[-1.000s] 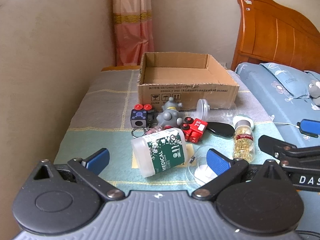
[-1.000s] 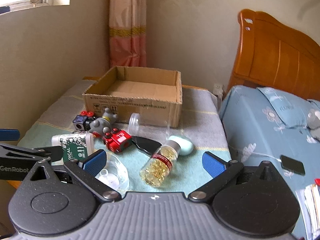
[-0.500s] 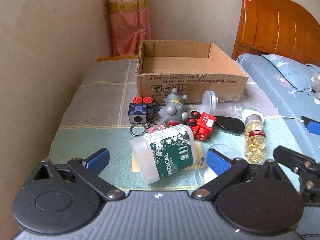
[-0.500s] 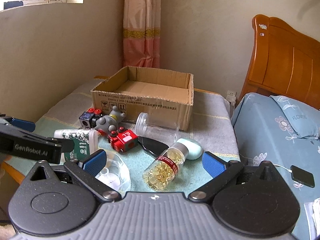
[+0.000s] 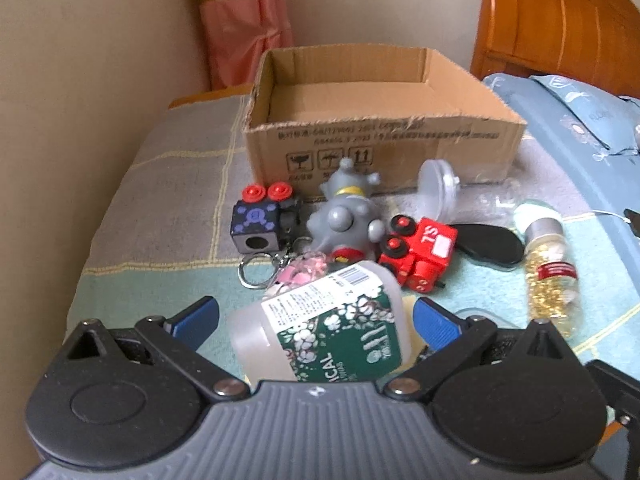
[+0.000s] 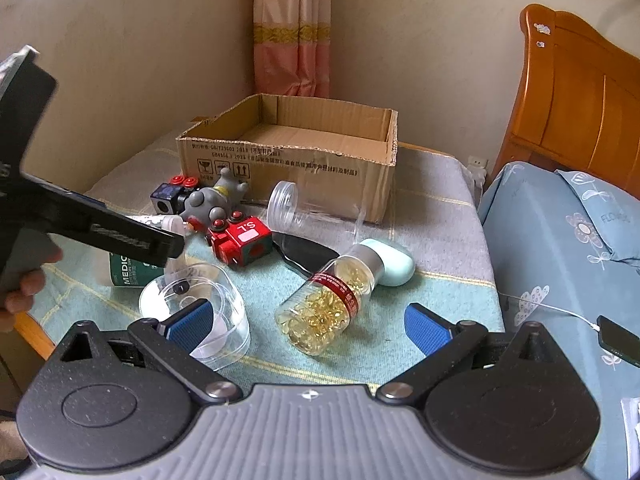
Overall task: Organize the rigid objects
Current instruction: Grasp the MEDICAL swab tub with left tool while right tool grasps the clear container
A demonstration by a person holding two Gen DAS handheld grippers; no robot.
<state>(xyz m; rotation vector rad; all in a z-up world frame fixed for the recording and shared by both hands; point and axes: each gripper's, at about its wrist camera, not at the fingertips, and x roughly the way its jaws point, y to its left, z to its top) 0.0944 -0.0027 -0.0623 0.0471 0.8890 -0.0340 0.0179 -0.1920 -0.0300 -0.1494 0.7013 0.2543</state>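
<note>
An open cardboard box (image 5: 376,136) stands at the back of the table. In front of it lie a dark cube toy (image 5: 256,226), a grey figure (image 5: 344,220), a red block toy (image 5: 420,256), a black case (image 5: 488,244) and a capsule bottle (image 5: 550,276). A white bottle with a green label (image 5: 324,332) lies on its side between the fingers of my open left gripper (image 5: 316,320). My right gripper (image 6: 308,320) is open, with the capsule bottle (image 6: 328,304) lying just ahead of it.
A clear round container (image 6: 200,304) sits by my right gripper's left finger. A clear jar (image 6: 316,212) and a mint case (image 6: 392,260) lie near the box (image 6: 296,152). A bed with a blue sheet (image 6: 560,248) is on the right, a wall on the left.
My left gripper has moved forward and down, so the white bottle now lies between its fingers. My right gripper has shifted closer to the capsule bottle.
</note>
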